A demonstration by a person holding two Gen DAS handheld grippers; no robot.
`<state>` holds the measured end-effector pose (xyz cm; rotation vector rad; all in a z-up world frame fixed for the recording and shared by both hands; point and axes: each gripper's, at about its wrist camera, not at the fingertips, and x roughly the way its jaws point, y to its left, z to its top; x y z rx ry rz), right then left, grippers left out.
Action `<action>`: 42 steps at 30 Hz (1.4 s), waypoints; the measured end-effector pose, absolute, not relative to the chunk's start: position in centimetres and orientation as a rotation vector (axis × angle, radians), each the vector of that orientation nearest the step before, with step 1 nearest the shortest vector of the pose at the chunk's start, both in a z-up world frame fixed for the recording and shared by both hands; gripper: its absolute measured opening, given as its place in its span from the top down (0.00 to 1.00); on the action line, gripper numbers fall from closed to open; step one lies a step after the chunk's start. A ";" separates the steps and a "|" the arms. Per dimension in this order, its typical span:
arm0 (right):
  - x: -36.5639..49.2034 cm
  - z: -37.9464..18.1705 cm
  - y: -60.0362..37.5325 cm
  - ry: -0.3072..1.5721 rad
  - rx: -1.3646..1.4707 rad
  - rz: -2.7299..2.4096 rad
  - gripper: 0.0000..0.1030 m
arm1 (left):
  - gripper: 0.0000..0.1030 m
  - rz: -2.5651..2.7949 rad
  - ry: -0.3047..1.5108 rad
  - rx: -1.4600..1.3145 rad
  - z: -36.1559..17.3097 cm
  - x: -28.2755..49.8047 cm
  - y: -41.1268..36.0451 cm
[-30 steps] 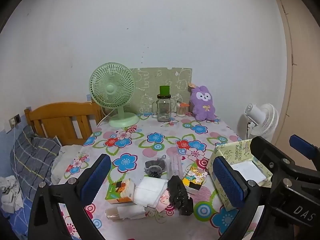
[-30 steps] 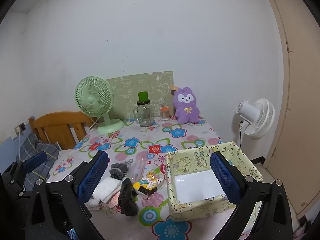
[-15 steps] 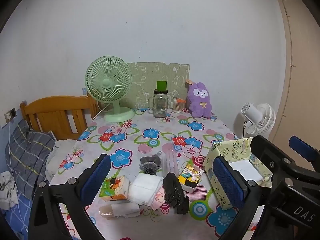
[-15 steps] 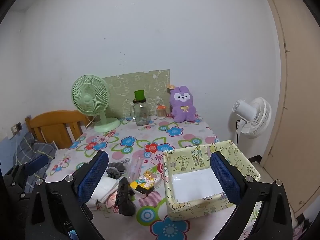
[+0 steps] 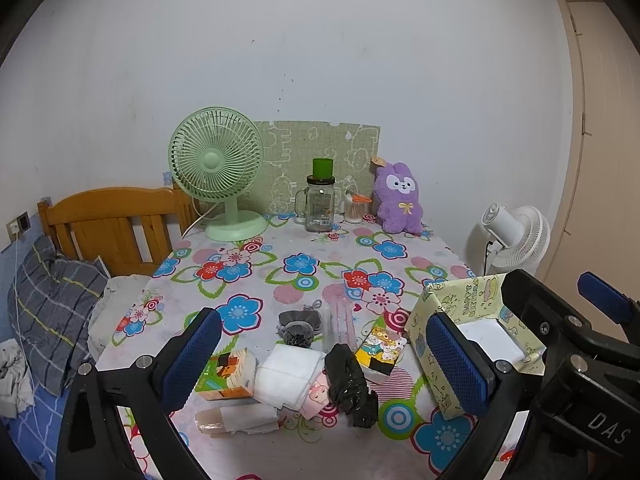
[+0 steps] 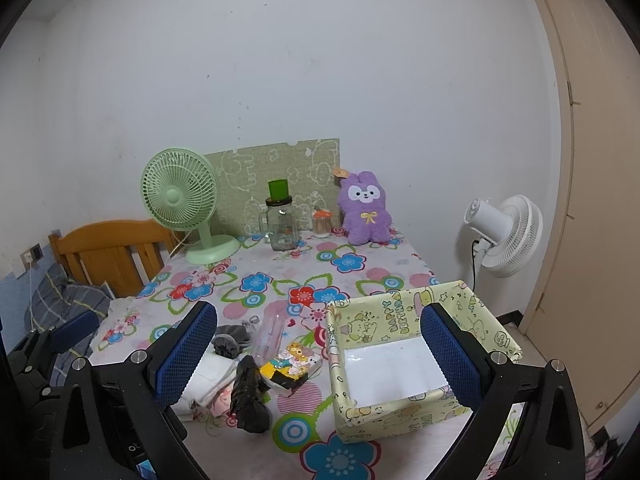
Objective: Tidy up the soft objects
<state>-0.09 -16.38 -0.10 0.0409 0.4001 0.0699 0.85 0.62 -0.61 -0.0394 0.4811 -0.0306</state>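
Observation:
A pile of small things lies at the table's near edge: a white folded cloth (image 5: 289,374), a black crumpled bag (image 5: 349,380), a grey scrunchie (image 5: 297,323), an orange-green tissue pack (image 5: 228,374), a colourful cartoon pack (image 5: 382,352) and a rolled tissue (image 5: 236,420). A yellow patterned box (image 6: 404,360) stands open and empty to their right. My left gripper (image 5: 324,364) is open and empty above the pile. My right gripper (image 6: 318,356) is open and empty, above the box's left wall. A purple plush bunny (image 6: 364,210) sits at the back.
A green desk fan (image 5: 218,172), a glass jar with green lid (image 5: 319,200) and a green board (image 5: 316,160) stand at the table's far edge. A white floor fan (image 6: 504,234) stands right of the table. A wooden bed headboard (image 5: 112,224) is on the left.
Both grippers have drawn back and risen a little, so the table looks farther and lower. Nothing on the table moved; both stay open.

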 end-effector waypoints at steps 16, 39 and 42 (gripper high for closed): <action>-0.1 -0.3 -16.4 0.400 0.038 0.067 0.00 | 0.00 -0.031 0.487 -0.040 -0.8 0.9 0.6; -0.1 -0.4 -16.3 0.402 0.046 0.065 0.00 | 0.00 -0.030 0.487 -0.040 -0.9 0.9 0.6; -0.1 -0.5 -16.1 0.402 0.046 0.063 0.00 | 0.00 -0.026 0.488 -0.038 -0.9 0.9 0.7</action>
